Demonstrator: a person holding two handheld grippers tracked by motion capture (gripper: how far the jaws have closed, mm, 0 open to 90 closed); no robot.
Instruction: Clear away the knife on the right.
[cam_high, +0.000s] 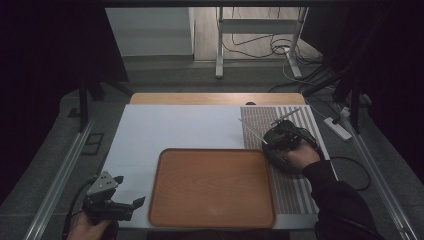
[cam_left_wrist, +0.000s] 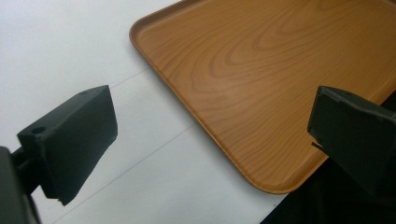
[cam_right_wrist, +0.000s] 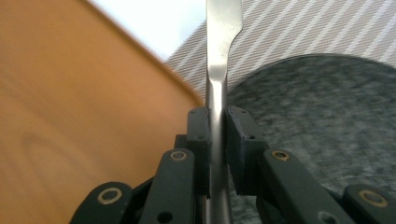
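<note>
My right gripper (cam_high: 272, 142) is shut on a flat steel utensil (cam_right_wrist: 219, 56), which I cannot tell to be a knife or a handle. The utensil (cam_high: 251, 131) sticks out toward the far left, above the striped placemat (cam_high: 295, 190). The right gripper (cam_right_wrist: 216, 116) hangs over the left edge of a dark grey plate (cam_right_wrist: 317, 121), next to the wooden tray (cam_right_wrist: 70, 116). The tray (cam_high: 210, 185) lies bare in the middle. At the tray's near-left corner my left gripper (cam_high: 131, 191) stands open over the white mat (cam_high: 175, 125), holding nothing (cam_left_wrist: 210, 135).
Another thin metal piece (cam_high: 286, 116) shows on the placemat just beyond the right gripper. The plate (cam_high: 280, 162) is mostly hidden under the right hand. Beyond the table stand a desk frame (cam_high: 220, 45) and floor cables (cam_high: 280, 50). A rail (cam_high: 60, 175) runs along the left.
</note>
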